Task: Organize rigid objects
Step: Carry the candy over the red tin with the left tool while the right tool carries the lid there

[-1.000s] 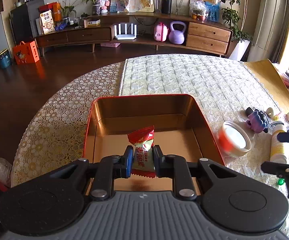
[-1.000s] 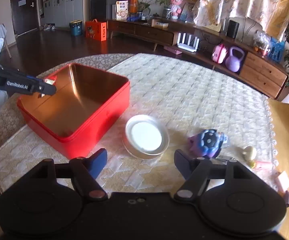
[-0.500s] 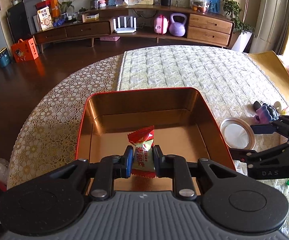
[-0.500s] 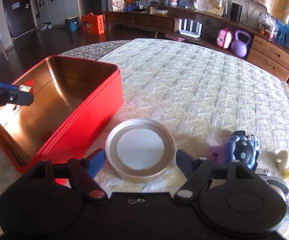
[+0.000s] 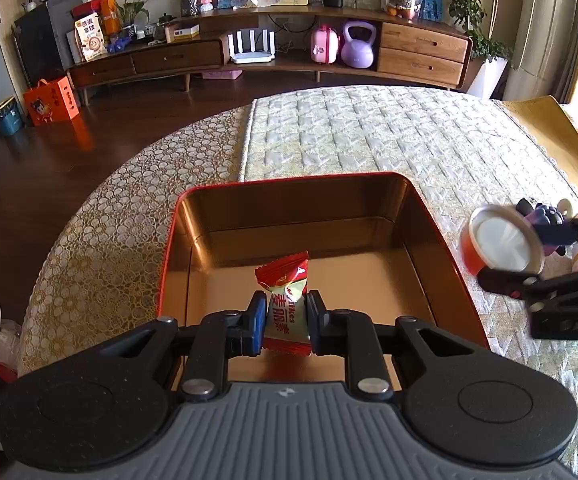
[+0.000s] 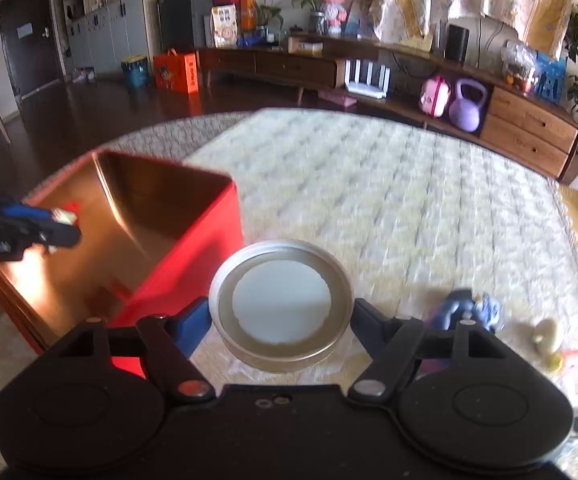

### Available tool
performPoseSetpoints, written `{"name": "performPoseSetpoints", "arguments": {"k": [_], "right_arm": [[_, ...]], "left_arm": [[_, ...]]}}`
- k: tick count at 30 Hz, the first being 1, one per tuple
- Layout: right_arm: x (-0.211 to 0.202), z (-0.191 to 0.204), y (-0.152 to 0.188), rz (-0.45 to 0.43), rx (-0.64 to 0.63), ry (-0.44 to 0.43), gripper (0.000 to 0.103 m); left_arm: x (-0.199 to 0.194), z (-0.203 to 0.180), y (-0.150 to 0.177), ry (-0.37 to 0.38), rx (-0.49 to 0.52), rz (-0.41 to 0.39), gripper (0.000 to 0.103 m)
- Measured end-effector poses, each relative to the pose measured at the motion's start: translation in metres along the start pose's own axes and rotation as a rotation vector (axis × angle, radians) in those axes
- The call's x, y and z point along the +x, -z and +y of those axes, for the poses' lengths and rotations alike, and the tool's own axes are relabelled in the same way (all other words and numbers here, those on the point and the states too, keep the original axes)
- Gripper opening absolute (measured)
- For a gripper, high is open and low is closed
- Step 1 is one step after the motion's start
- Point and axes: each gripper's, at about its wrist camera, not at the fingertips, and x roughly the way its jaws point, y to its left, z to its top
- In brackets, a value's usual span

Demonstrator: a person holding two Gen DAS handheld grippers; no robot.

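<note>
Left wrist view: your left gripper (image 5: 287, 320) is clamped on a red-and-white wrapped candy (image 5: 285, 300), held upright above the near part of the open red metal tin with a gold interior (image 5: 373, 200). The tin sits on the round tabletop (image 5: 89, 240), which is covered by a patterned lace cloth and a quilted pale mat (image 5: 389, 136). To the right, your right gripper (image 5: 529, 256) has its fingers on either side of a round orange can with a white foil top (image 5: 497, 244), which appears tilted and raised beside the tin's right wall. A purple toy figure (image 5: 545, 220) lies behind it.

Right wrist view: your right gripper (image 6: 281, 320) brackets the round can (image 6: 281, 300), with both fingers against its rim; the grip appears closed on it. The can is just beside the tin's (image 6: 201, 248) red outer wall. The left gripper (image 6: 65, 228) is over the tin with the candy (image 6: 67, 216). The purple toy figure (image 6: 469, 312) lies blurred on the mat (image 6: 369, 180) to the right.
</note>
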Motion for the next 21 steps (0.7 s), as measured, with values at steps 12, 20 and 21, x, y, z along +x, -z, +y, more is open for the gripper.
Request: {"name": "performPoseSetpoints", "arguments": {"k": [12,20,21], "right_arm": [[-0.008,0.069,-0.048,-0.006,-0.160,-0.127,0.075],[0.034,0.108,-0.056,0.094,-0.236,-0.128,0.075],[0.039,0.109,-0.057,0.107,-0.235,-0.130,0.075]], "left_arm": [[0.014,0.020,-0.029,-0.018,-0.038,0.015,0.021],[0.044,0.030,-0.044,-0.003,-0.060,0.077,0.021],[0.047,0.029,-0.046,0.001,-0.059,0.084,0.021]]}}
